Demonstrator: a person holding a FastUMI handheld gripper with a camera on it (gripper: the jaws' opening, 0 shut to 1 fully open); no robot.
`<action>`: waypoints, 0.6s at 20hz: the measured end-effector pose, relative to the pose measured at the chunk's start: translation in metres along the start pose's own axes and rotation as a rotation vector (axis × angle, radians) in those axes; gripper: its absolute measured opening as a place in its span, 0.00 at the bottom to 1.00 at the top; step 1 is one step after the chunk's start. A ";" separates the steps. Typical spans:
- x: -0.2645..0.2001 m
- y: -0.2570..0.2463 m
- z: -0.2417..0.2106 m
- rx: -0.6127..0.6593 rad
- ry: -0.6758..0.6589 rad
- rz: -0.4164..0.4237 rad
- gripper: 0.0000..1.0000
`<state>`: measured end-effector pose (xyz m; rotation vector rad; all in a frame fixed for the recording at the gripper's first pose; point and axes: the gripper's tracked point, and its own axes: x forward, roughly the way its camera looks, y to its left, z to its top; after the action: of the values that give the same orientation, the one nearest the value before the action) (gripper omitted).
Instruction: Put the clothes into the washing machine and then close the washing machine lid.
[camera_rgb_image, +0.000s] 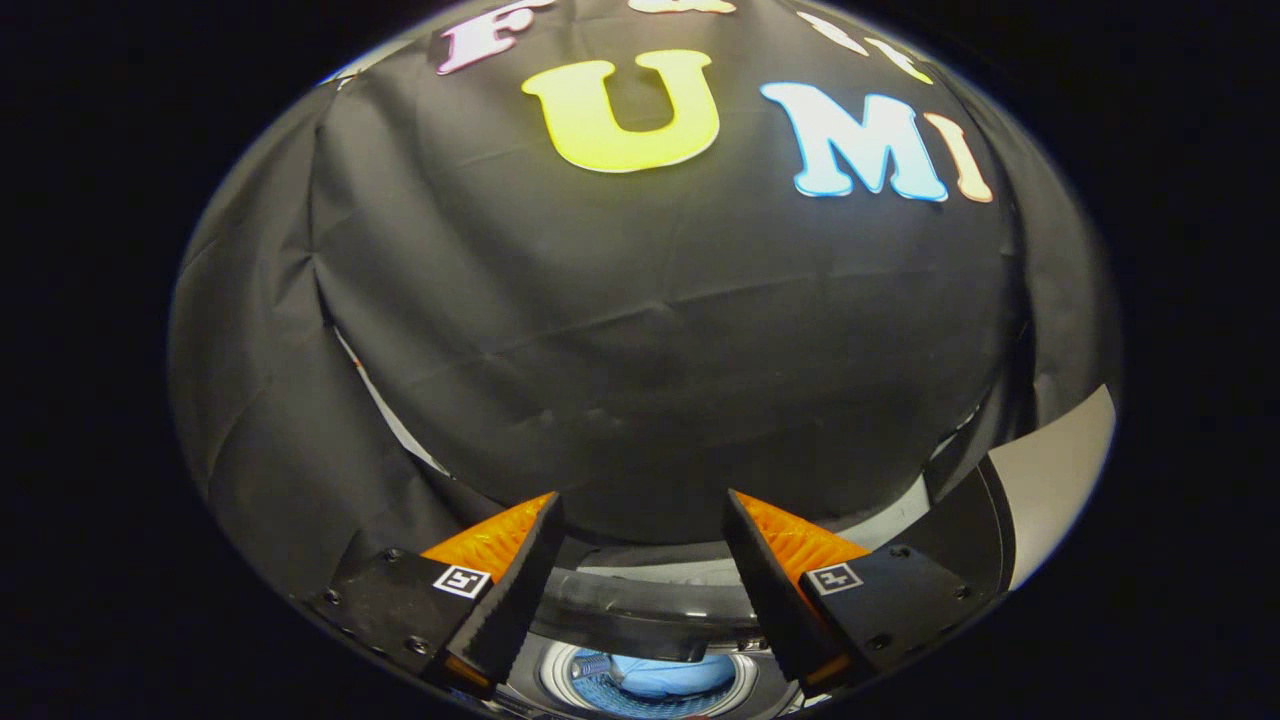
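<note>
Tool is spread wide and empty above the washing machine drum, blue clothes already inside, so probably lid next.

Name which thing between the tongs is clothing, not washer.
The light blue cloth, lying in the washer's drum, seen between the open tongs. It looks soft and blue; the drum's ring is silvery, the curved rim beyond dark and glossy.

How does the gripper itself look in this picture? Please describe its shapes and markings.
The gripper has two wedge-shaped fingers with ribbed inner faces. Each sits on a dark block with screw heads and one small square black-and-white marker. The fingers stand open.
</note>
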<state>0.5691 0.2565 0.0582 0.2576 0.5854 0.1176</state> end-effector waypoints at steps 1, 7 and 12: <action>0.005 -0.003 -0.005 0.004 0.015 -0.009 0.99; 0.010 0.000 -0.020 -0.016 0.047 -0.025 0.99; 0.013 -0.002 -0.028 -0.073 0.056 -0.042 0.99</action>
<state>0.5645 0.2627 0.0281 0.1715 0.6407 0.1054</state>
